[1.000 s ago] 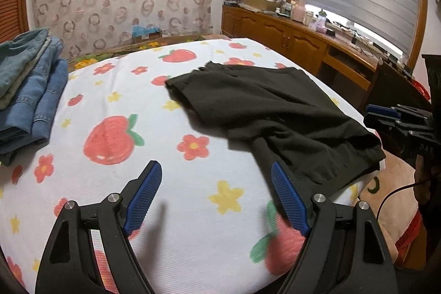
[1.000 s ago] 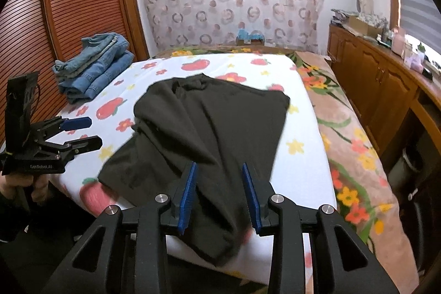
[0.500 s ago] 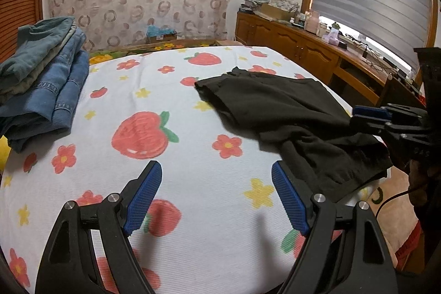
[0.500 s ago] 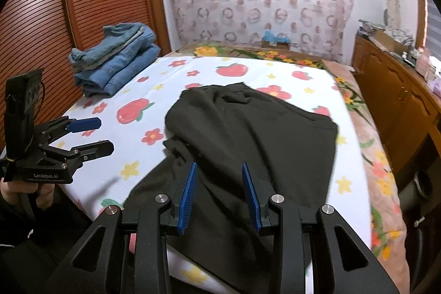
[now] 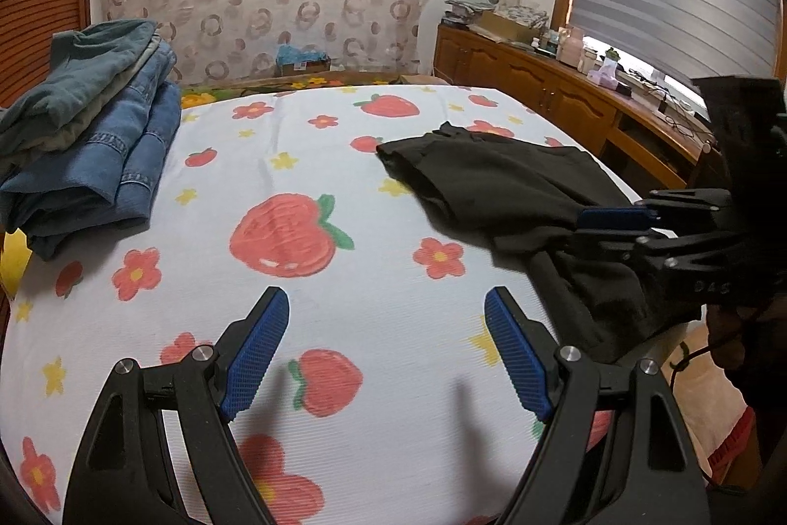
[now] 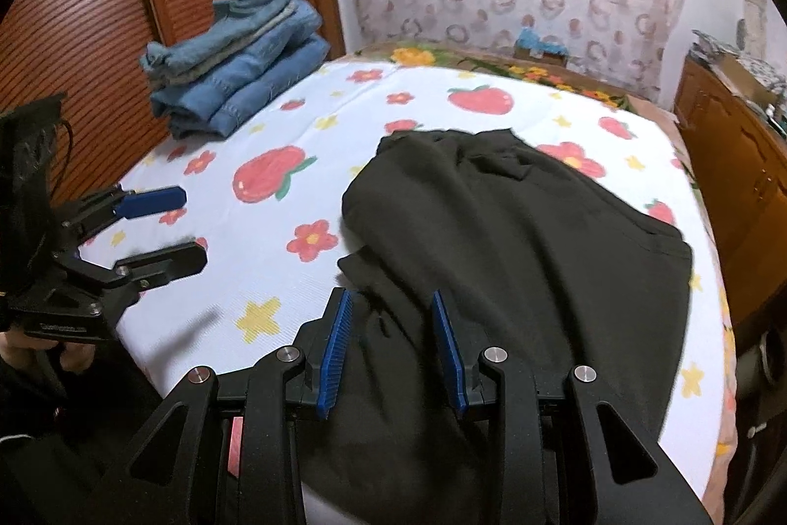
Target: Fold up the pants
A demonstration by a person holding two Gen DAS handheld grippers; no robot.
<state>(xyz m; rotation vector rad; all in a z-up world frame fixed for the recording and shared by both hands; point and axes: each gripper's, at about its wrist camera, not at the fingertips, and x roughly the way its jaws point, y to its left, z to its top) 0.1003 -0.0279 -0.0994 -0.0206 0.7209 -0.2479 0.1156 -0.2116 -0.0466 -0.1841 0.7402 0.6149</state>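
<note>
Black pants [image 6: 516,239] lie spread and rumpled on the right part of the bed; they also show in the left wrist view [image 5: 521,200]. My right gripper [image 6: 391,318] hovers over their near edge, jaws partly open, holding nothing. It shows from the side in the left wrist view [image 5: 580,230]. My left gripper [image 5: 386,318] is wide open and empty over the bare sheet, left of the pants. It shows at the left in the right wrist view [image 6: 189,225].
A white sheet [image 5: 295,161] with strawberries and flowers covers the bed. A stack of folded jeans [image 5: 88,146] lies at the far left, also in the right wrist view [image 6: 236,57]. A wooden cabinet [image 5: 565,107] runs along the right. A wooden wall [image 6: 98,8] stands on the left.
Both grippers have shifted left along the bed's near edge. The pants now sit farther right in both views. Both jaw openings look unchanged.
</note>
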